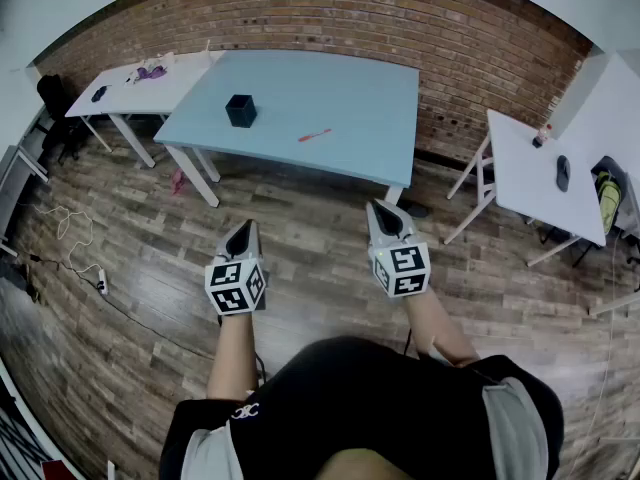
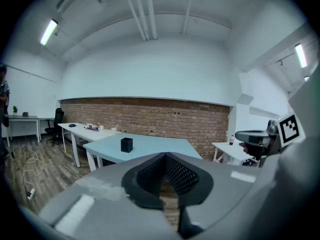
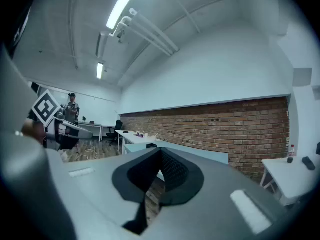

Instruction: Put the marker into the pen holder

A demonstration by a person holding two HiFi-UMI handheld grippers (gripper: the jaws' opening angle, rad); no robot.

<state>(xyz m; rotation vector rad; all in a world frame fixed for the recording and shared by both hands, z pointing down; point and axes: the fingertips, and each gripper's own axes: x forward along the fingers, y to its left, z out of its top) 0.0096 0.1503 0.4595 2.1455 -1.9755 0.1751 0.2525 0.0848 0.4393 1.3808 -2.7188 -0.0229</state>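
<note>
A blue table (image 1: 350, 98) stands on a wood floor (image 1: 130, 238). On it sit an upright black holder (image 1: 241, 110) and, well apart, a red marker (image 1: 314, 135) lying flat.

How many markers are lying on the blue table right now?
1. The red marker lies near the middle of the blue table, to the right of the black pen holder and apart from it. The holder's inside can't be seen, so another could be hidden there.

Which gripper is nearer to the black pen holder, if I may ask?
Left. The left gripper is held short of the table, roughly in line with the pen holder; the right gripper is farther off to its right.
</note>
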